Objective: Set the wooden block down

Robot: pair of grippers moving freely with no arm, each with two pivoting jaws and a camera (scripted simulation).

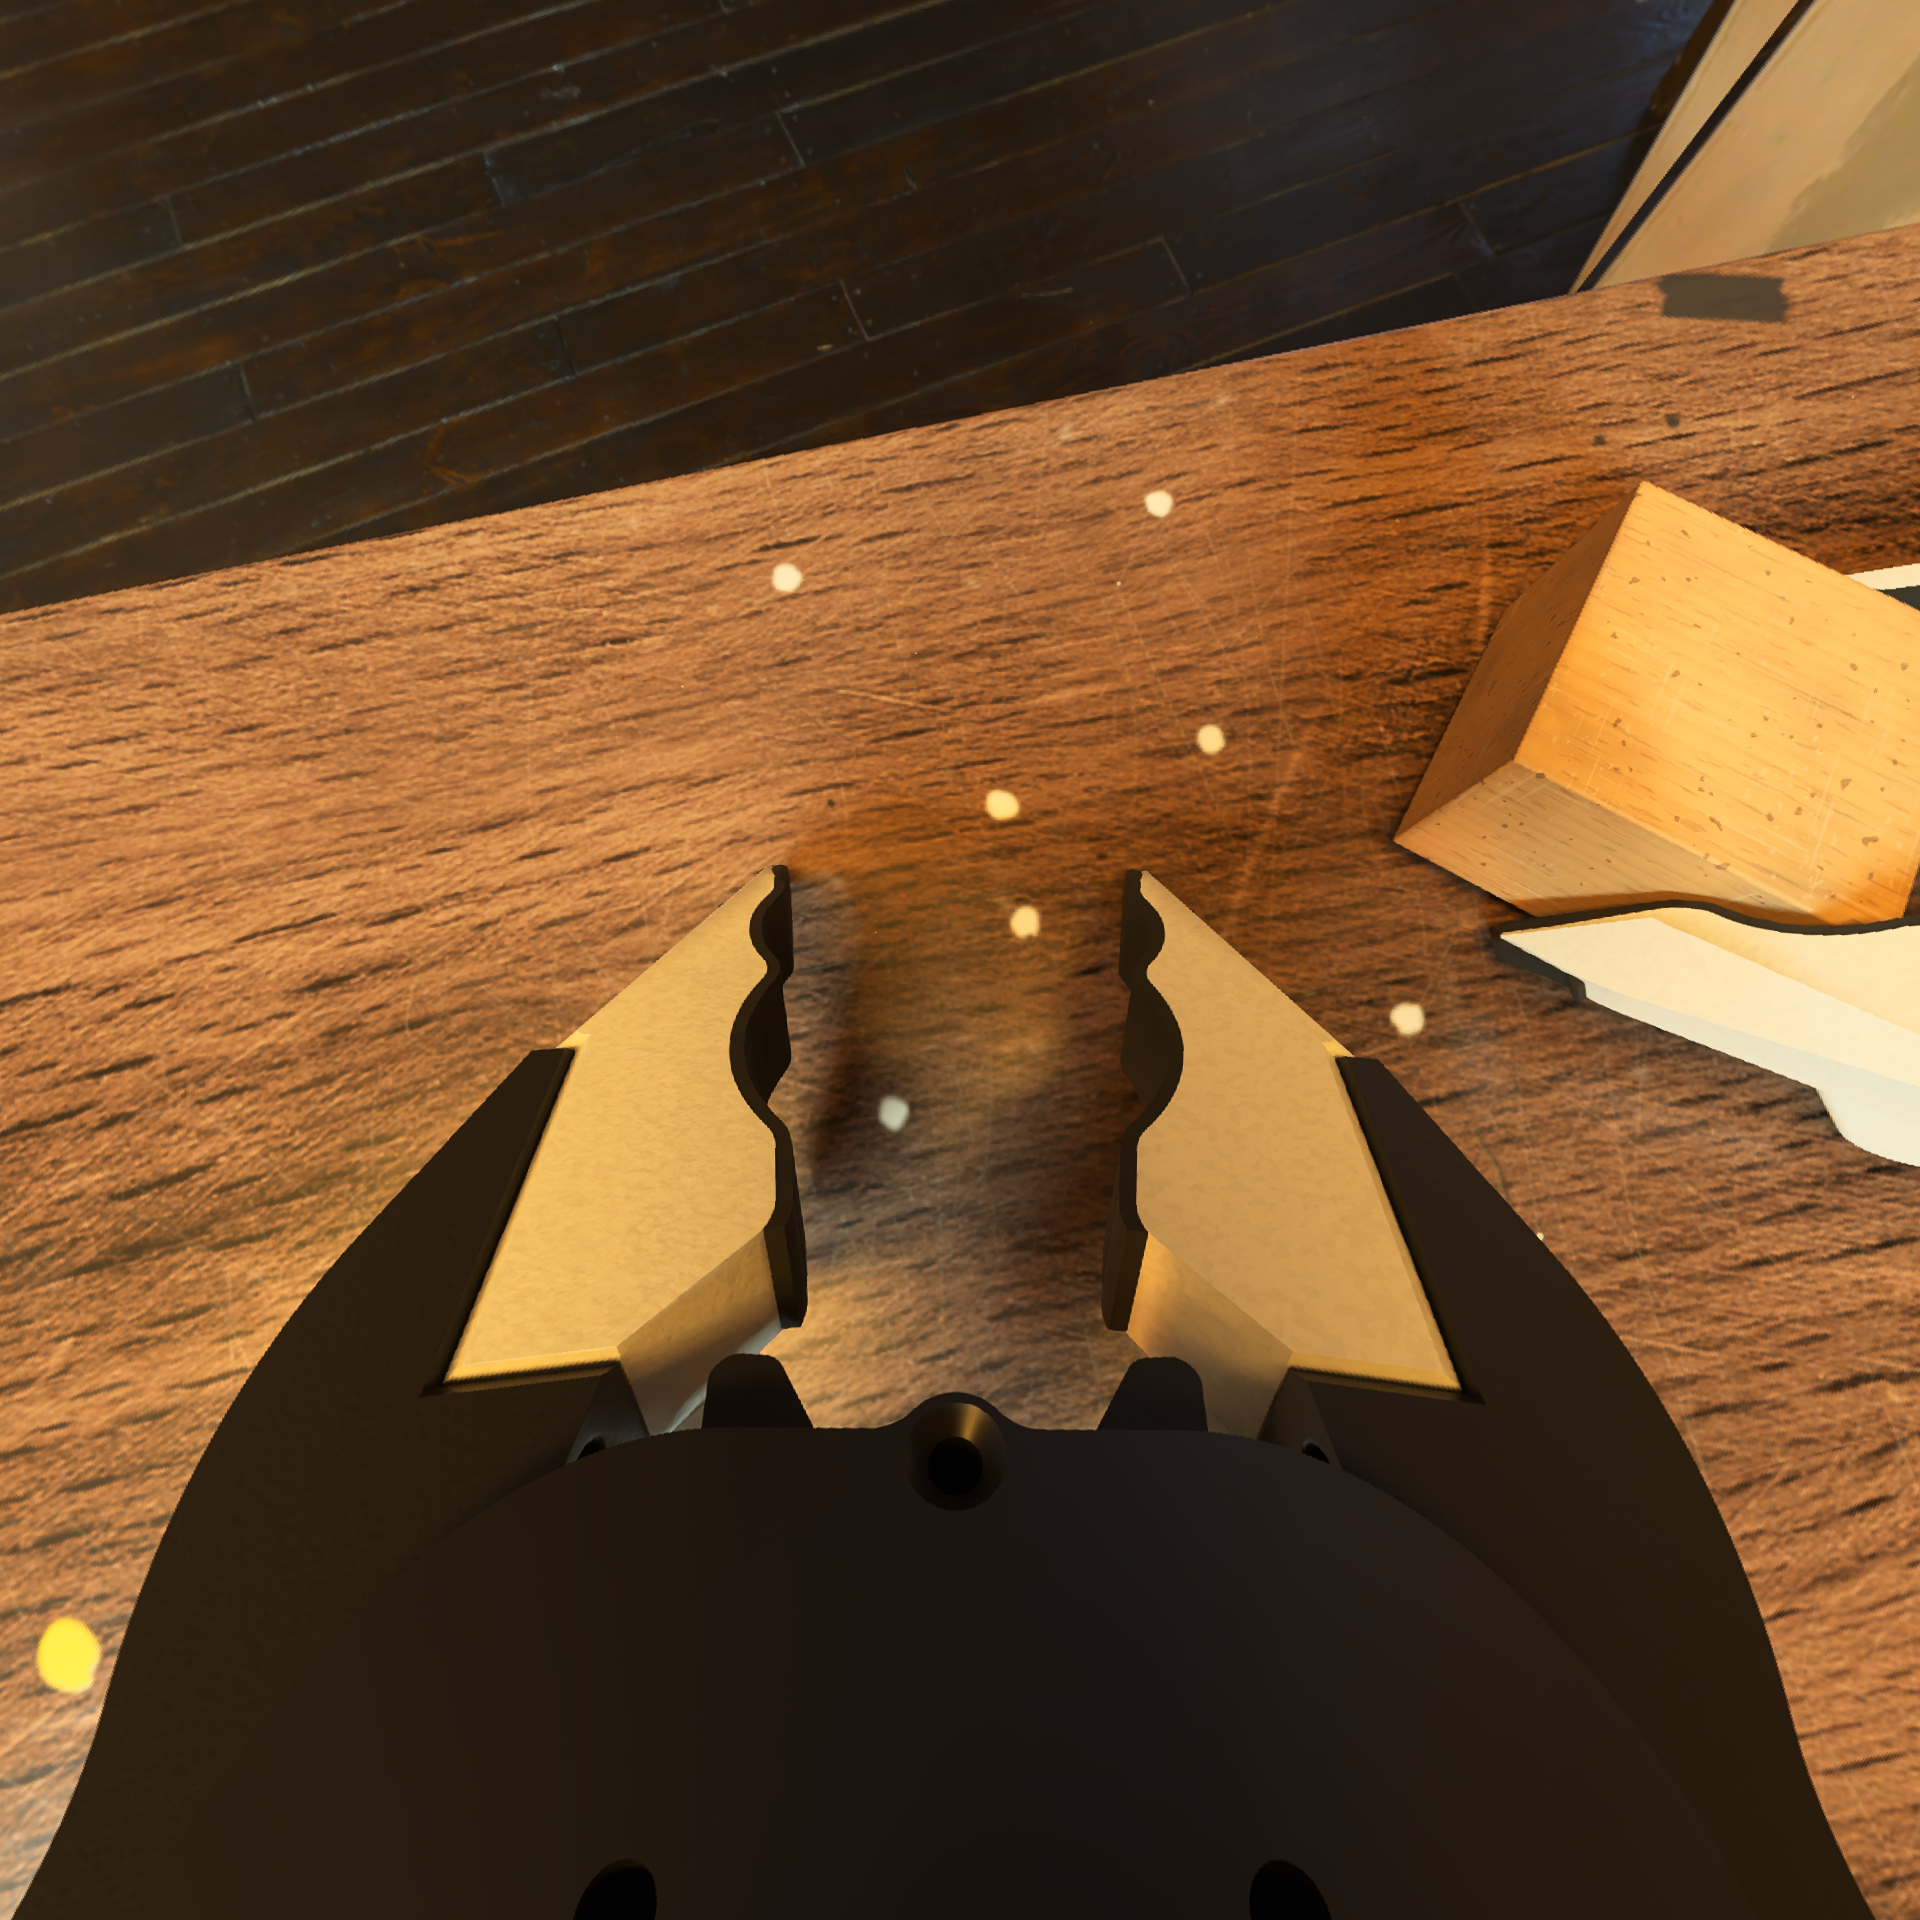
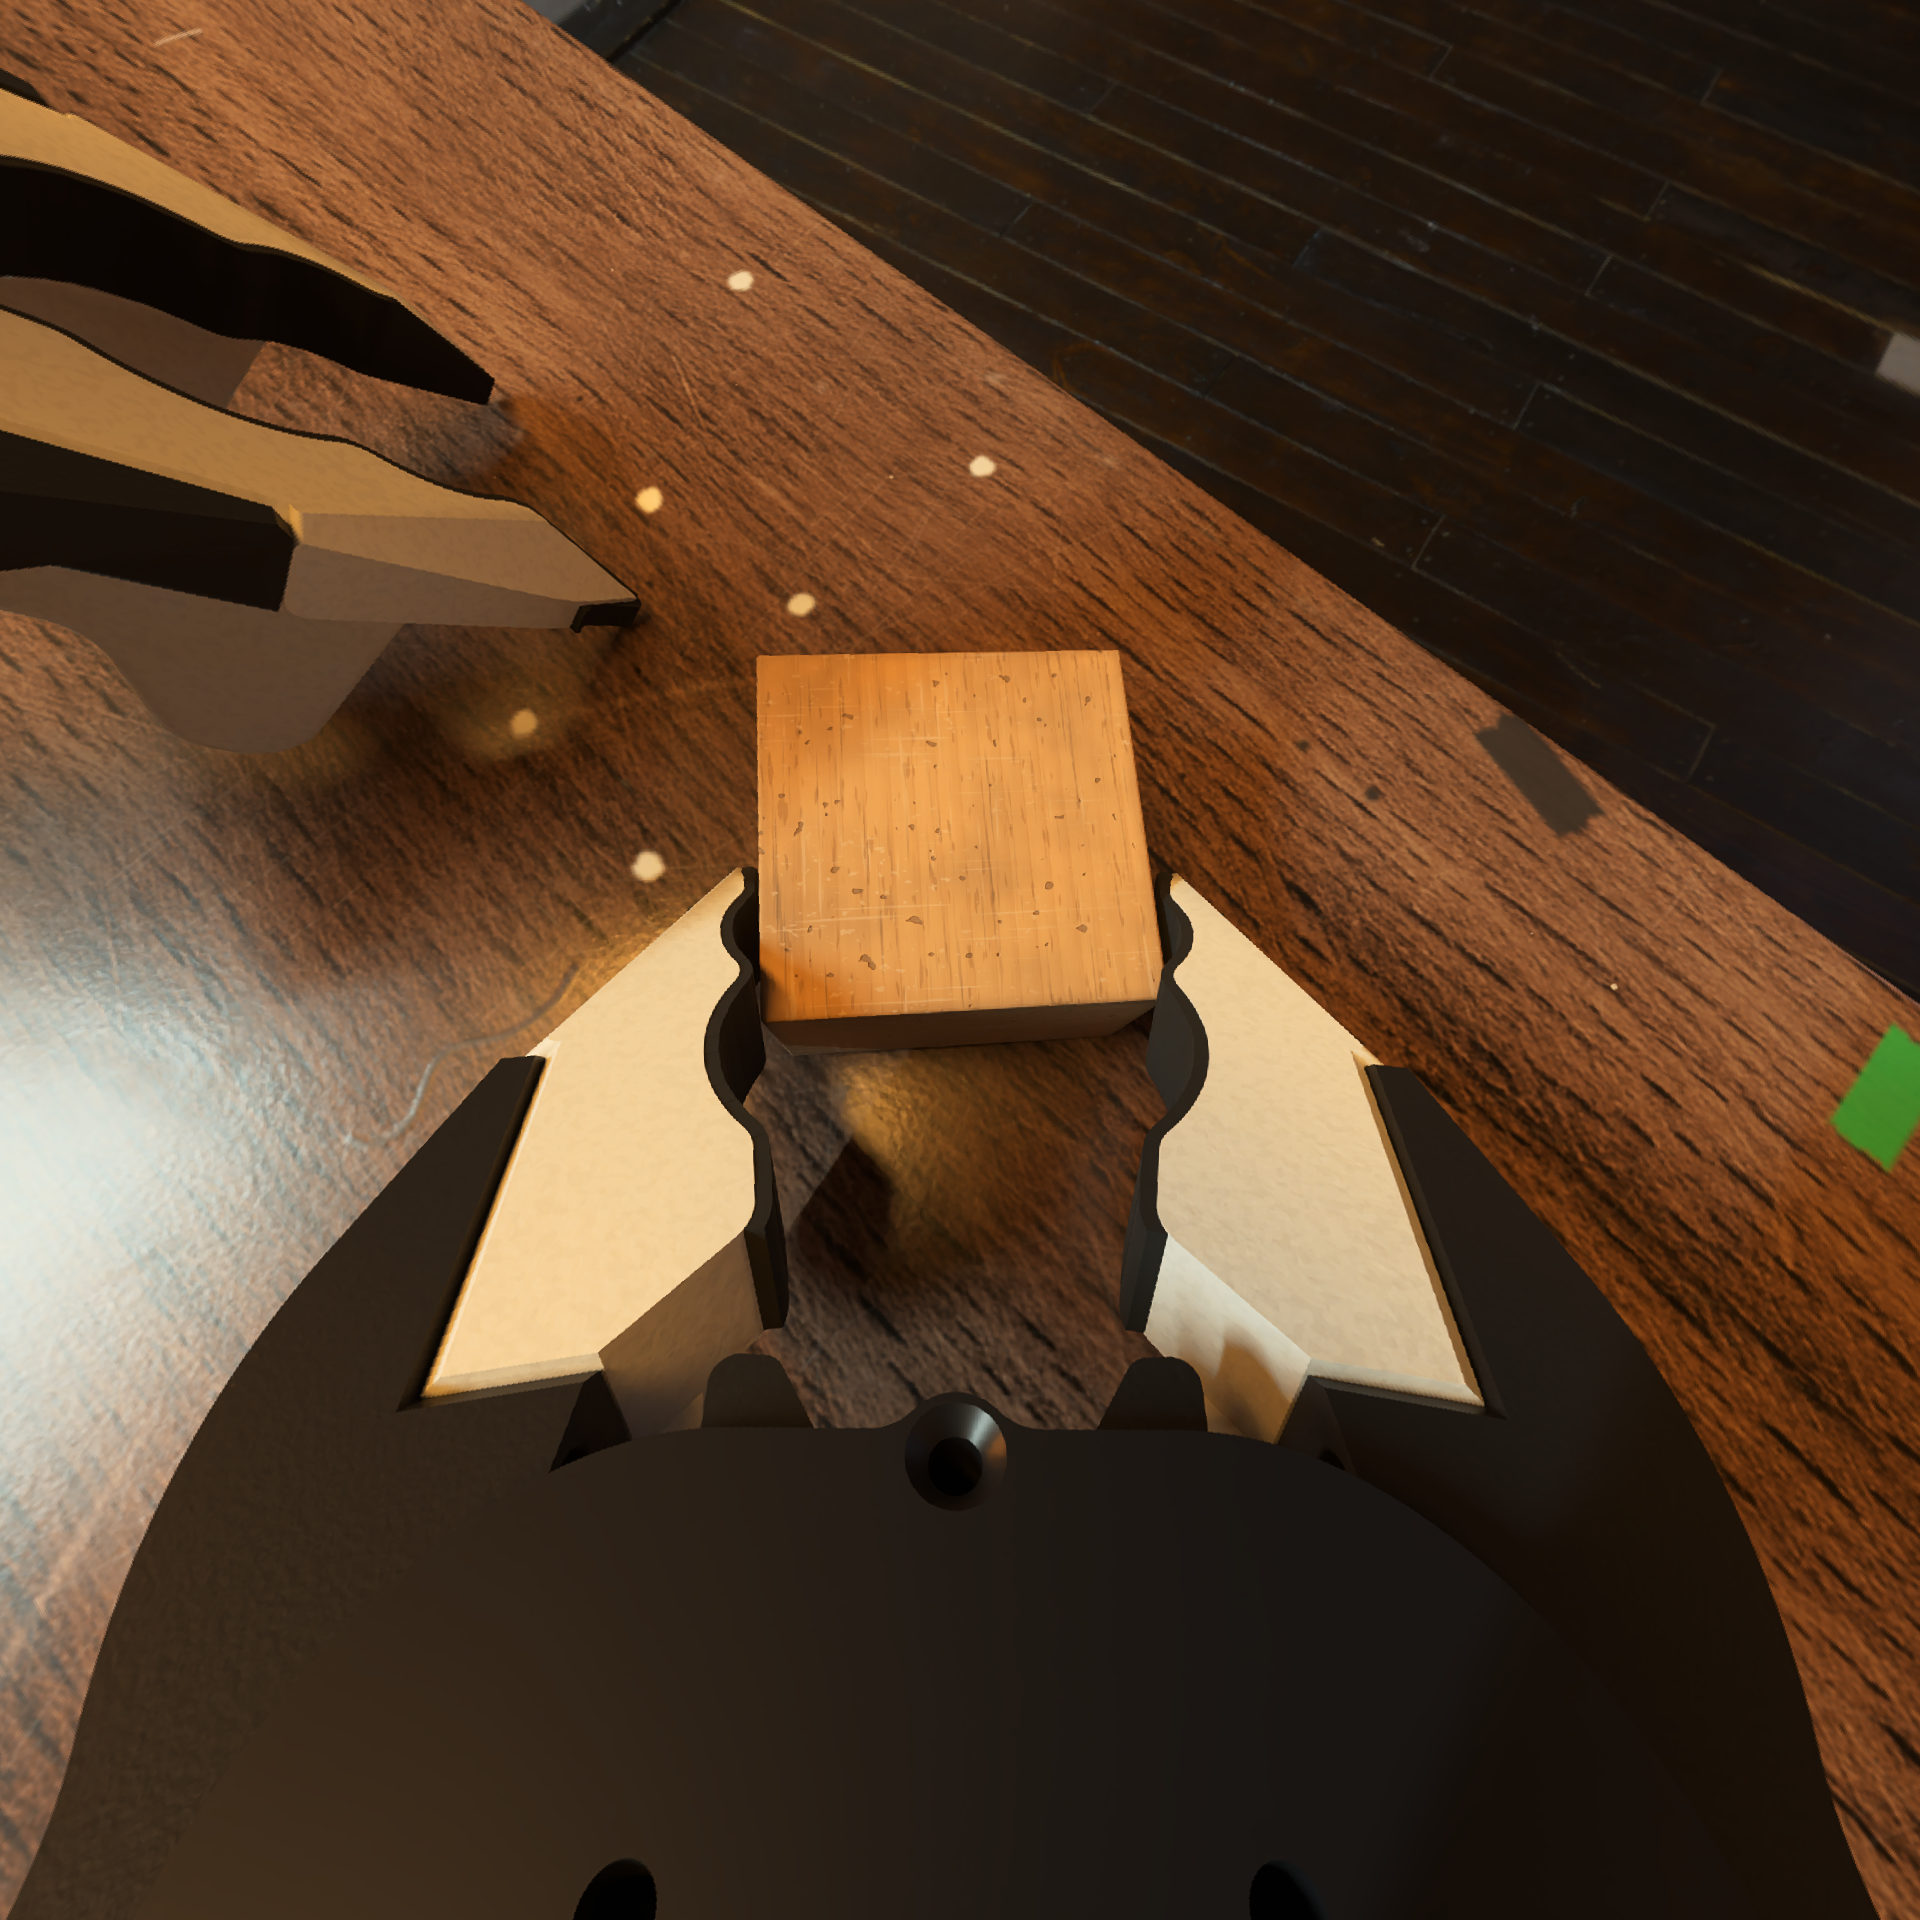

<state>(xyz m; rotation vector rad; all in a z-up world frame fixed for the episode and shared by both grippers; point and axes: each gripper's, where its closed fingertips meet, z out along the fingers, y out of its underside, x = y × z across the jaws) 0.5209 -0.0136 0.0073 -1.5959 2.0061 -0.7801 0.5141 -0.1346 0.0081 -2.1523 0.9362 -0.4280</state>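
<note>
A: Left wrist view?
B: Left gripper has its jaws spread wide with nothing between them, only bare table scattered with pale dots. Wooden block sits at 2 o'clock near the table's far edge. A pale finger of the right gripper lies just beside the block's near side. Dark plank floor runs past the edge at 12 o'clock.

A: Right wrist view?
B: Right gripper has its fingertips clamped on both sides of the wooden block, block dead ahead at 12 o'clock. Cannot tell if the block touches the table. Left gripper is at 10 o'clock, apart from the block. Green patch at 3 o'clock, dark patch at 2 o'clock. No containers visible.
</note>
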